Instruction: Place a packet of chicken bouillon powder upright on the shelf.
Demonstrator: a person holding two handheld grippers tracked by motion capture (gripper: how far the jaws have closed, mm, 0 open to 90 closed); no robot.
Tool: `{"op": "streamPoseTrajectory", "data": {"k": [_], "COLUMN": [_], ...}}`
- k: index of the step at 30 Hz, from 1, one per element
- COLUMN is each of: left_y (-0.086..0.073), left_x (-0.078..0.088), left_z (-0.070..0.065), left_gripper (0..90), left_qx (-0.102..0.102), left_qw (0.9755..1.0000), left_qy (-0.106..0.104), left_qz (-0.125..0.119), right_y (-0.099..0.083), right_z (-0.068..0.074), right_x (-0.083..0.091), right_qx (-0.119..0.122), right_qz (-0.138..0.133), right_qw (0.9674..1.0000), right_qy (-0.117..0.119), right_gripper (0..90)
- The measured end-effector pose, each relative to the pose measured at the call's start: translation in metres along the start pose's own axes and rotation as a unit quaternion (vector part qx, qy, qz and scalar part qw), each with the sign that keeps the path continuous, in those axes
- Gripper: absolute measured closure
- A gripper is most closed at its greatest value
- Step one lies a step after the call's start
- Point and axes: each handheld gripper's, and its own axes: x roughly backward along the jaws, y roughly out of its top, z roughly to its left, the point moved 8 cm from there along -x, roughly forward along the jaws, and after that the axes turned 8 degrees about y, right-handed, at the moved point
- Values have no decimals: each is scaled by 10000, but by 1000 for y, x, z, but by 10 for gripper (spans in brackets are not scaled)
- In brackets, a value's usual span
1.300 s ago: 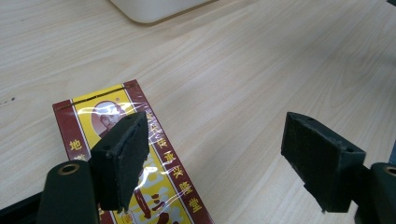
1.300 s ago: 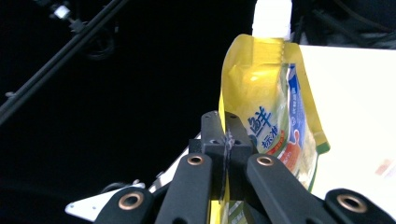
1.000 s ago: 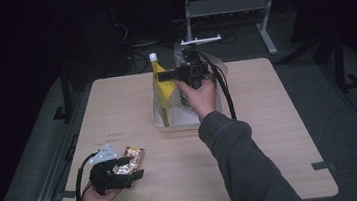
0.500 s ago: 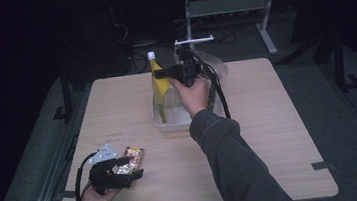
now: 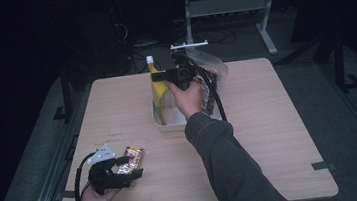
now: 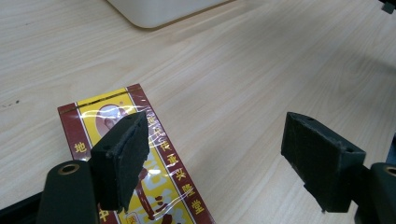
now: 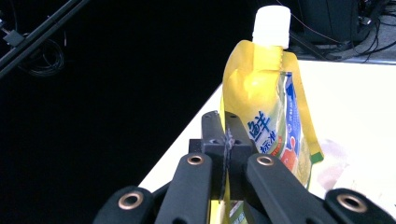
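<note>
**Right tongs clamped on yellow spout pouch at the tub; left tongs released over snack packet**

**Right tongs.** In the high view the right tongs (image 5: 180,74) are positioned above the white tub (image 5: 161,124), which stands on the tabletop (image 5: 279,120) near its far middle. The hand (image 5: 186,99) carrying them reaches forward from the bottom edge, with a grey sleeve (image 5: 223,161) behind it. The right gripper view shows both jaws pressed together on the side edge of the yellow spout pouch (image 7: 266,116). The pouch film is pinched flat between the pads. State: clenched, grasping the pouch.

**Yellow spout pouch.** The pouch stands upright, white cap (image 7: 272,25) at the top, blue and red printing on its face. In the high view it rises out of the left part of the tub, its cap clear of the rim. A clear plastic bag (image 5: 210,67) sits on the right side of the tub, just beside the pouch.

**Left tongs.** The left tongs (image 5: 123,169) lie low at the near left corner of the tabletop, held in a hand at the edge. The left gripper view shows the two jaws standing wide apart with bare wood between them. State: released, nothing grasped.

**Snack packet.** A flat red and yellow packet (image 6: 140,154) with a glossy wrapper lies on the tabletop. One jaw of the left tongs overlaps it in the picture; contact cannot be determined. It lies well apart from the tub.
</note>
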Motion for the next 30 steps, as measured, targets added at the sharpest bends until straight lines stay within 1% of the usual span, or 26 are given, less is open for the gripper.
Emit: {"op": "streamPoseTrajectory", "data": {"k": [7,10,14,18,21,23,25,28,29,30], "left_y": [0,0,0,-1,-1,-1,-1,-1,-1,-1], "left_x": [0,0,0,-1,-1,-1,-1,-1,-1,-1], "left_z": [0,0,0,1,1,1,1,1,1,2], "left_gripper": [228,228,228,228,228,228,228,228,228,228], "left_qx": [-1,-34,-29,-35,-37,-39,-42,-46,-49,-51], "left_qw": [10000,10000,10000,10000,10000,10000,10000,9999,9999,9999], "left_qy": [-4,12,29,47,47,51,57,72,80,88], "left_qz": [-2,22,26,49,51,53,57,61,61,64], "right_y": [-2,-5,-9,-11,-13,-14,-15,-14,-15,-15], "right_z": [-3,-6,-10,-12,-15,-16,-17,-16,-16,-16], "right_x": [-4,-7,-10,-14,-16,-17,-17,-17,-16,-16], "right_qx": [4,-23,-63,-55,-14,-69,-84,-120,-104,-104], "right_qz": [7,15,34,82,131,129,134,135,147,147], "right_qw": [10000,10000,10000,9999,9997,9998,9998,9998,9997,9997], "right_qy": [7,-31,-52,-83,-203,-143,-156,-111,-143,-143], "right_gripper": [894,894,893,887,874,850,843,784,738,738]}}
